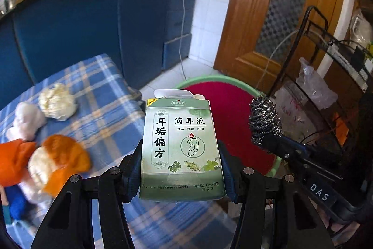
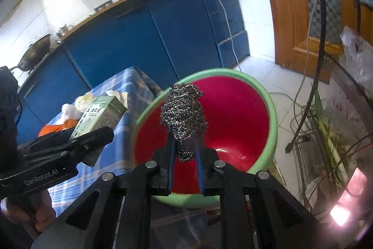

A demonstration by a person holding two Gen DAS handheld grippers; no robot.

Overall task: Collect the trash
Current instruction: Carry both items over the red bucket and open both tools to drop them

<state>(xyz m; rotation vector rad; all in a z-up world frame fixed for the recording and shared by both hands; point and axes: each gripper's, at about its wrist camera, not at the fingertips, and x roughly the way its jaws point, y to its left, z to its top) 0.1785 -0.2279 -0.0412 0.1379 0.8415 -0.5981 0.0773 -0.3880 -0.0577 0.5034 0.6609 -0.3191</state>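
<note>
My left gripper (image 1: pixel 180 169) is shut on a green ear-drop carton (image 1: pixel 181 148), held upright over the edge of the blue plaid table (image 1: pixel 105 95). The same carton (image 2: pixel 100 116) and left gripper (image 2: pixel 77 144) show at the left of the right wrist view. A steel wool scourer (image 2: pixel 183 113) is pinched in my right gripper (image 2: pixel 185 148), which hangs above the red basin with a green rim (image 2: pixel 233 127). In the left wrist view the scourer (image 1: pixel 264 120) and basin (image 1: pixel 230 113) lie right of the carton. Crumpled white tissue (image 1: pixel 57 100) and orange scraps (image 1: pixel 65 155) lie on the table.
Blue cabinets (image 1: pixel 93 22) stand behind the table, a wooden door (image 1: pixel 256 39) to the right. A black wire rack (image 1: pixel 326 76) with plastic bags stands right of the basin. White cables (image 2: pixel 223 15) trail down to the tiled floor. A person's hand (image 2: pixel 28 214) grips the left handle.
</note>
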